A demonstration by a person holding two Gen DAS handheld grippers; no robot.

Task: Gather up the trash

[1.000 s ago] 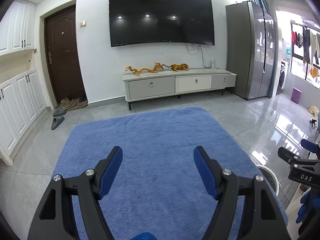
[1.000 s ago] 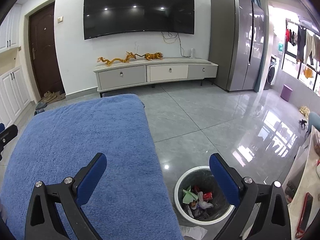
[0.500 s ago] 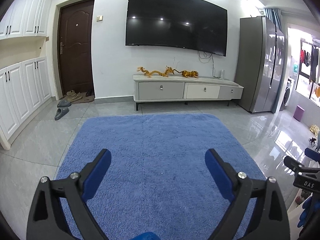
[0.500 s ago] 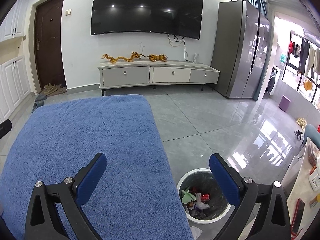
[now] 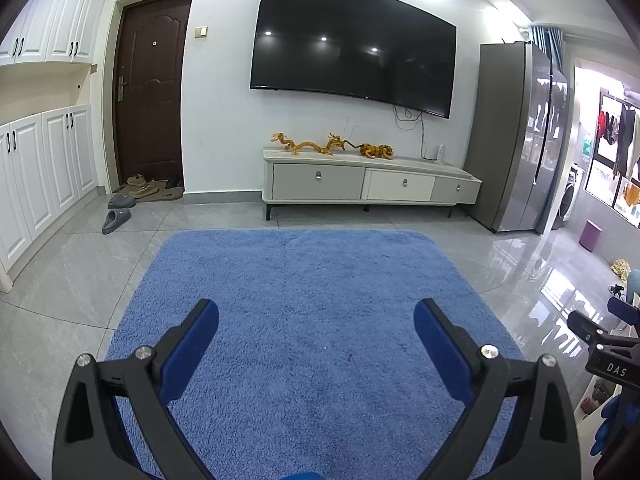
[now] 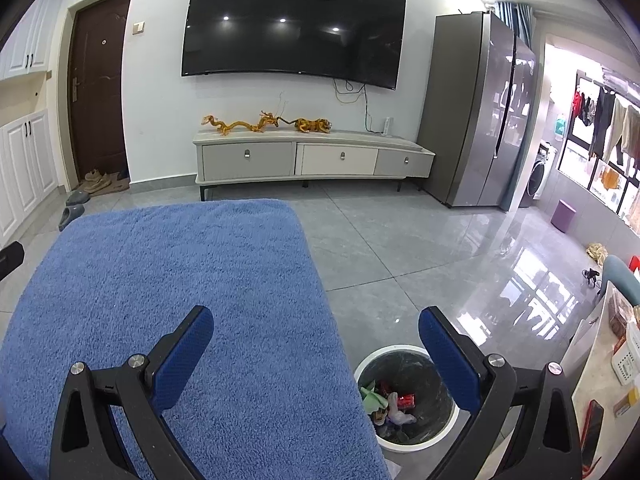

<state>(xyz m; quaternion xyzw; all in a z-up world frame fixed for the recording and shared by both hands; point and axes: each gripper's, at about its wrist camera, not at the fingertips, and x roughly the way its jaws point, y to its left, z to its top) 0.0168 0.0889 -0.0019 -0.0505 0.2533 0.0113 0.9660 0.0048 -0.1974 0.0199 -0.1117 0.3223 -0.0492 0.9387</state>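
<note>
A round white-rimmed trash bin stands on the grey floor just right of a blue rug. It holds green, red and white scraps. My right gripper is open and empty, held above the rug's right edge with its right finger over the bin. My left gripper is open and empty above the middle of the rug. The right gripper's tip shows at the right edge of the left wrist view. No loose trash shows on the rug.
A TV cabinet stands against the far wall under a wall TV. A tall grey fridge is at the right. Slippers lie by the door at left. A white table edge with items is at far right.
Both views have tilted up and drawn back, showing more of the wall and TV. The left gripper's jaws have spread wider. The right gripper stays open over the bin's edge.
</note>
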